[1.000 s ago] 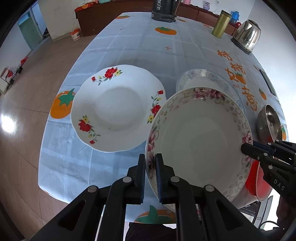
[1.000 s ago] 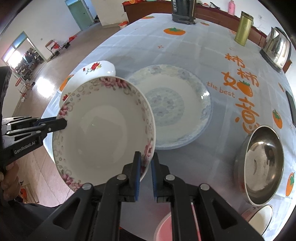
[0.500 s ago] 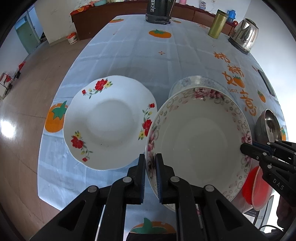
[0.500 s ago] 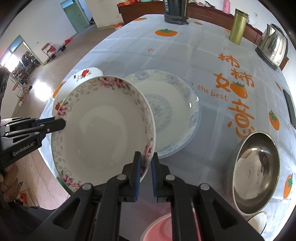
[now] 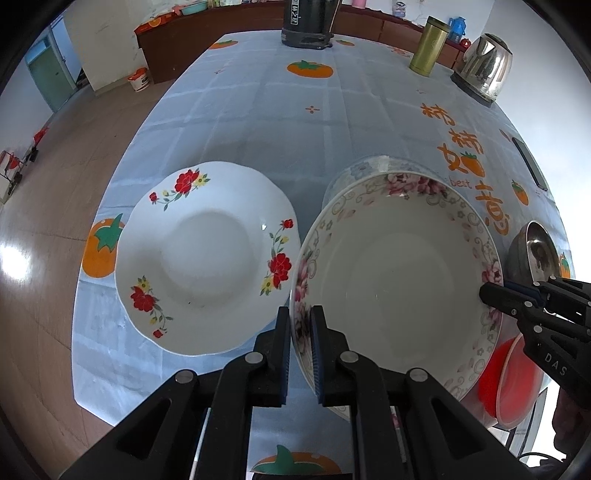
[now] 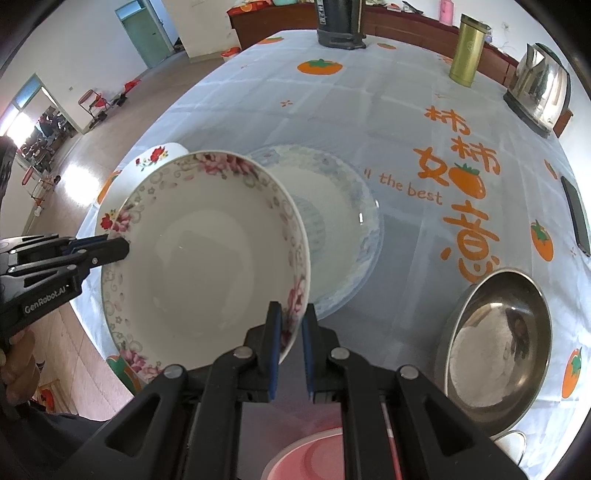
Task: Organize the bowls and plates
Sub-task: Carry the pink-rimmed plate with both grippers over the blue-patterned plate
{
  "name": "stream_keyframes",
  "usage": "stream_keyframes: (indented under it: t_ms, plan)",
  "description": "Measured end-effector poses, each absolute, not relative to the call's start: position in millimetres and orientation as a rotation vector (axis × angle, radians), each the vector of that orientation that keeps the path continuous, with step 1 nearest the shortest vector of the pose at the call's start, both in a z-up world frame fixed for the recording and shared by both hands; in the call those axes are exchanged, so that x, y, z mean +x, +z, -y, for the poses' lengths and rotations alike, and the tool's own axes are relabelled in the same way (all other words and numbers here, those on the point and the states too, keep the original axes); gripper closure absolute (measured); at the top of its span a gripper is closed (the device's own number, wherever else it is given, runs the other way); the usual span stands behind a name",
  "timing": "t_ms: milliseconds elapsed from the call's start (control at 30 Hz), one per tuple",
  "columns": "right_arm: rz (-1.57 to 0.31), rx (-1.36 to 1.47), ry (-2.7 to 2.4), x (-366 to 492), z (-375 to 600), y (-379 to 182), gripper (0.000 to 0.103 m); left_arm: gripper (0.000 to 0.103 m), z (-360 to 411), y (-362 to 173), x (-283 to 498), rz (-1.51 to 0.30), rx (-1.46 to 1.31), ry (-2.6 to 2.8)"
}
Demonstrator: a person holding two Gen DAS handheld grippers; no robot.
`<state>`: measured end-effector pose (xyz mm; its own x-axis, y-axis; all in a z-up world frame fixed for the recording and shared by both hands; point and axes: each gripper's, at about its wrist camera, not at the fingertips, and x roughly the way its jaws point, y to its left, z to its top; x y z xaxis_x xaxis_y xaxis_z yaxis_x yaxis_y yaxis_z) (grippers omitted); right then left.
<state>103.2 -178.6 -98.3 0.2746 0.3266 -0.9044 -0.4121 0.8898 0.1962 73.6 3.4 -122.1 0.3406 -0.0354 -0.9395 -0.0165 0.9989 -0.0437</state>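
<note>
A deep white bowl with a pink flower rim [image 5: 399, 280] [image 6: 207, 258] hangs above the table, held from both sides. My left gripper [image 5: 300, 325] is shut on its left rim; my right gripper [image 6: 291, 325] is shut on the opposite rim and shows in the left wrist view [image 5: 491, 293]. The left gripper shows in the right wrist view [image 6: 122, 247]. On the tablecloth lie a white plate with red flowers [image 5: 207, 258] [image 6: 155, 157] and a blue-patterned plate [image 6: 332, 206] [image 5: 365, 166], partly hidden behind the bowl.
A steel bowl [image 6: 498, 343] [image 5: 535, 251] and a red bowl [image 5: 513, 384] sit near the right front edge. Far back stand a black appliance [image 5: 306, 22], a gold canister [image 5: 430, 46] and a steel kettle [image 5: 484, 68]. A dark phone [image 6: 576, 218] lies at the right edge.
Both grippers have carried the flower-rim bowl back toward the near table edge: the red-flower plate and blue plate have slid further from the cameras. The grips have not altered.
</note>
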Motion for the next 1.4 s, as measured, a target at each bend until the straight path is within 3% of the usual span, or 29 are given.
stream_keyframes:
  t_ms: [1400]
  plan:
    - [-1.184,-0.081,0.434,136,199,-99,0.092,0.092,16,-121,116,-1.210,-0.031,-0.043]
